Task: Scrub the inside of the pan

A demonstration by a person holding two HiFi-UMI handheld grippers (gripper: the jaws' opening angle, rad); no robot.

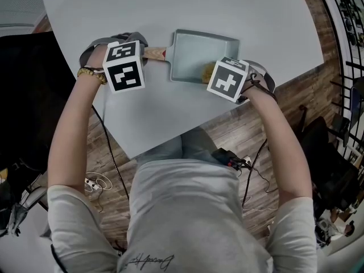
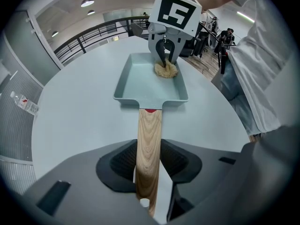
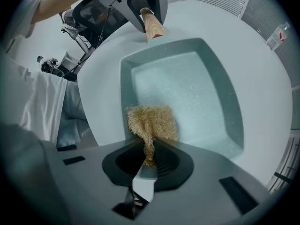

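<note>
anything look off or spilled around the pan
Nothing stands out. The pan sits flat on the table, the left gripper clamps its wooden handle, and the right gripper holds a tan scrubber inside it. No spill shows.

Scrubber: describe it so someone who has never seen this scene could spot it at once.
On the pale table sits a grey-blue rectangular pan with a wooden handle. Inside it, at the end away from the handle, the right gripper pinches the scrubber: the only straw-coloured, tangled, fibrous tuft among smooth surfaces.
</note>
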